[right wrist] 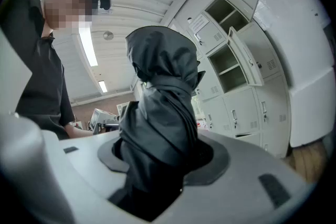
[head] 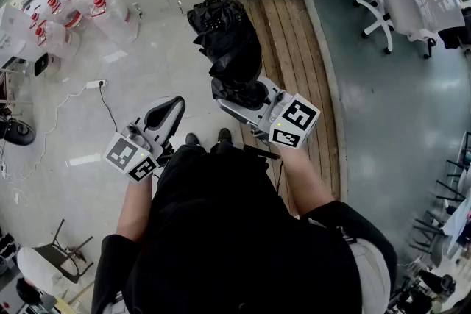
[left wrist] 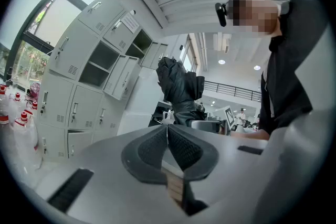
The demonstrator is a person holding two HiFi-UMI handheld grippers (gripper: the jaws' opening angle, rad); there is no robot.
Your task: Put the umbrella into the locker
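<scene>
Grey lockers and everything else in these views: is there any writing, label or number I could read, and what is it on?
No text is readable in any view.
White paper notice on an upper door of the grey metal lockers: print too small to read.
Black-and-white squares on the white cubes: patterns, not letters.

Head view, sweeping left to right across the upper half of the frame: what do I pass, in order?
red-capped water jugs → left gripper → umbrella → wooden plank strip → white office chair
</scene>
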